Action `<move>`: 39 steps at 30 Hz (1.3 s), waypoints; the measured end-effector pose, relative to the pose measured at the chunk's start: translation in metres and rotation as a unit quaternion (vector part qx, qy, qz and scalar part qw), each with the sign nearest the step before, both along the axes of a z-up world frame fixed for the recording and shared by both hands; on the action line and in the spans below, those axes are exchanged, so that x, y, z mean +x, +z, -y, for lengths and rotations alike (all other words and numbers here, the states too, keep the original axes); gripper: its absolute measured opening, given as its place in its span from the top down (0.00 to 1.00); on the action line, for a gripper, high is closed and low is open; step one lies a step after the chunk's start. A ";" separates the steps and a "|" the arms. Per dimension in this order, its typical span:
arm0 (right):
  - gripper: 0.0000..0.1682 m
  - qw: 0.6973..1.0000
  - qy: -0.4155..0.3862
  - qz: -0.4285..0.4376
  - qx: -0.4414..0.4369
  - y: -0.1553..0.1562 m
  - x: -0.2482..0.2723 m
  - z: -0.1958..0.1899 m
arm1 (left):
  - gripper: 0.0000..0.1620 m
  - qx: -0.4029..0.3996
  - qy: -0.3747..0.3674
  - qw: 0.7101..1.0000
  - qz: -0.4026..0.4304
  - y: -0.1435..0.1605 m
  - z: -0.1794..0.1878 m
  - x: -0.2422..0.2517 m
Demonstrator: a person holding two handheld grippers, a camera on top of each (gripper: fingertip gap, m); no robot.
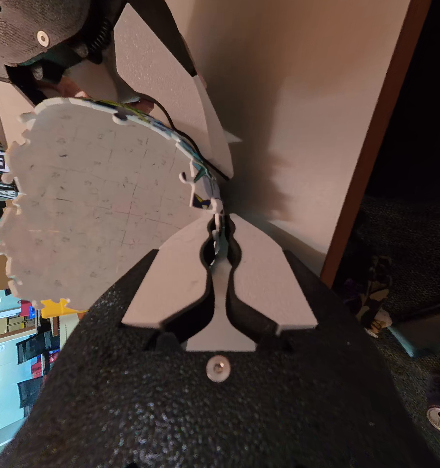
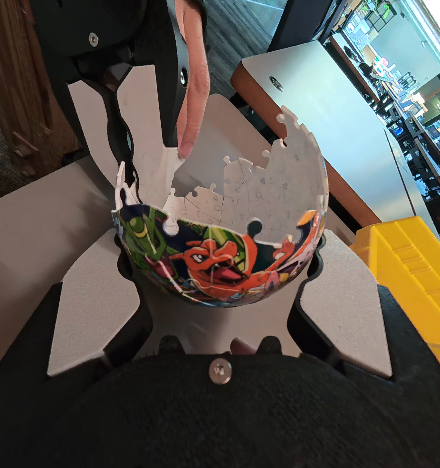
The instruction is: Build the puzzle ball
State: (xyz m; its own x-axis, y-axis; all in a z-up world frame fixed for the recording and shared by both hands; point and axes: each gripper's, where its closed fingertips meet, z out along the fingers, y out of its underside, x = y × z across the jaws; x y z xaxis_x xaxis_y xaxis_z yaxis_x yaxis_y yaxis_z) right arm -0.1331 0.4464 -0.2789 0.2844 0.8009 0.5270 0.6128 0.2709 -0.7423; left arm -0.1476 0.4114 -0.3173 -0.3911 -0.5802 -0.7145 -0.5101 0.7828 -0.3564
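Note:
The puzzle ball (image 2: 221, 255) is a half-built open shell, with colourful cartoon print outside and white inside. My right gripper (image 2: 220, 263) holds it, one finger on each side, just above the white table (image 2: 36, 228). My left gripper (image 1: 220, 222) is shut on a thin puzzle piece (image 1: 217, 238) at the shell's rim. The shell's white inside (image 1: 87, 202) fills the left of the left wrist view. The left gripper also shows in the right wrist view (image 2: 133, 177), at the shell's far-left rim. A person's finger (image 2: 188, 131) rests beside it.
A yellow bin (image 2: 403, 278) stands to the right of the ball. A second white table with a brown edge (image 2: 315, 114) lies behind it. Dark carpet (image 1: 403, 253) lies past the table's brown edge (image 1: 378, 152).

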 end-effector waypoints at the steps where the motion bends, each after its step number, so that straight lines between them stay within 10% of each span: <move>1: 0.19 1.000 0.000 -0.003 -0.002 0.000 0.000 0.000 | 0.97 -0.003 -0.001 1.000 0.004 0.000 0.000 0.000; 39: 0.19 0.999 -0.019 -0.025 -0.015 -0.004 0.011 -0.008 | 0.99 0.086 0.004 0.996 -0.003 0.000 -0.016 -0.001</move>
State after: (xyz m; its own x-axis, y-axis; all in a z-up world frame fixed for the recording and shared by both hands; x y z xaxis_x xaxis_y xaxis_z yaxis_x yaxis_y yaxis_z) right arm -0.1223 0.4540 -0.2831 0.3400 0.8045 0.4871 0.5837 0.2255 -0.7800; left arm -0.1489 0.4273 -0.3172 -0.3921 -0.4517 -0.8014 -0.5182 0.8282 -0.2132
